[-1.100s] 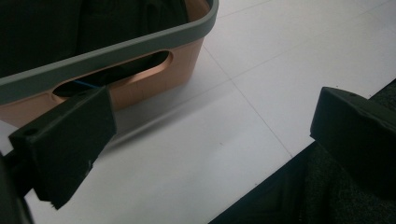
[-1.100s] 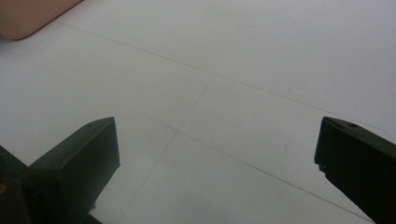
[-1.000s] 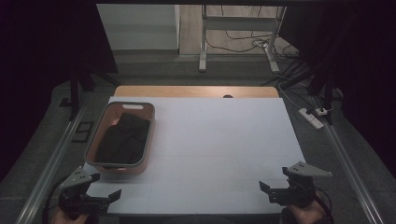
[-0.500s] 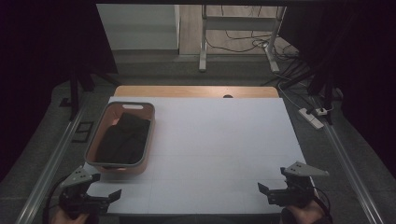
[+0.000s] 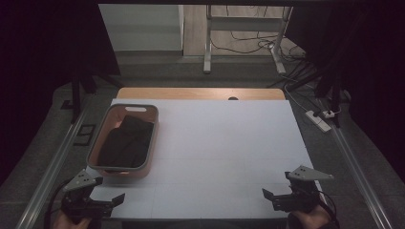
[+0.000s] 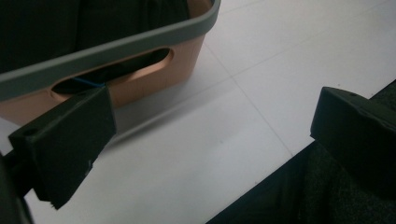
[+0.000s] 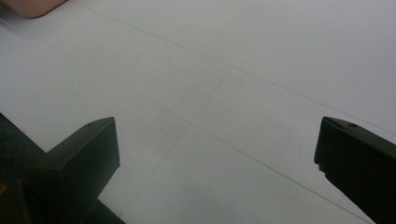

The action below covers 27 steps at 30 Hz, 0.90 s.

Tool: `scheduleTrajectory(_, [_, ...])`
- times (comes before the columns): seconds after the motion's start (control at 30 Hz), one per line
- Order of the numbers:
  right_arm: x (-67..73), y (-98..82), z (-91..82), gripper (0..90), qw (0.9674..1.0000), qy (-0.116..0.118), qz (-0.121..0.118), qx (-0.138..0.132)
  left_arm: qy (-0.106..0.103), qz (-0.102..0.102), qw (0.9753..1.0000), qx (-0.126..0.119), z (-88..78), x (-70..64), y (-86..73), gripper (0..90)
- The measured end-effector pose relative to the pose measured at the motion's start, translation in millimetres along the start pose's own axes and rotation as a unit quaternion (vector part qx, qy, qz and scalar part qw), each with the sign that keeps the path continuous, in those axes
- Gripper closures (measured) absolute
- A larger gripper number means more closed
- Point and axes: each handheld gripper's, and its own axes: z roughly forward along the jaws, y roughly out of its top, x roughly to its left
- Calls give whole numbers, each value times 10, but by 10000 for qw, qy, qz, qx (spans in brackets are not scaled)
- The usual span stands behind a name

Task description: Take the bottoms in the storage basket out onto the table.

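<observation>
dim room, basket (image 5: 123, 170) contents (image 5: 126, 143) indistinct

No text, label, brand, number or sign can be read anywhere: the orange basket (image 5: 125, 143) near the desk's (image 5: 215, 143) left edge is unmarked, the dark cloth (image 5: 126, 143) in it bears no print, and the white desk top shows only faint seam lines
</observation>
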Motion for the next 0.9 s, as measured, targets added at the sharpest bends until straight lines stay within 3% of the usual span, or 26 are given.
scheduleTrajectory(0.17, [-1, 0, 4, 0, 10000, 22, -4, 6, -33, -14, 9999, -141, -26, 14, 3, 0])
scheduleTrajectory(0.47, [8, 2, 9, 0, 10000, 37, -66, 45, 41, 47, 10000, -72, -19, -3, 15, 0])
scheduleTrajectory(0.7, [15, 3, 15, 2, 9999, 54, -102, 59, -88, -7, 9999, -108, -34, 5, 23, 0])
scheduleTrajectory(0.9, [14, 5, 16, 2, 9998, 57, -136, 101, -131, 92, 9998, -155, -44, -29, 66, 0])
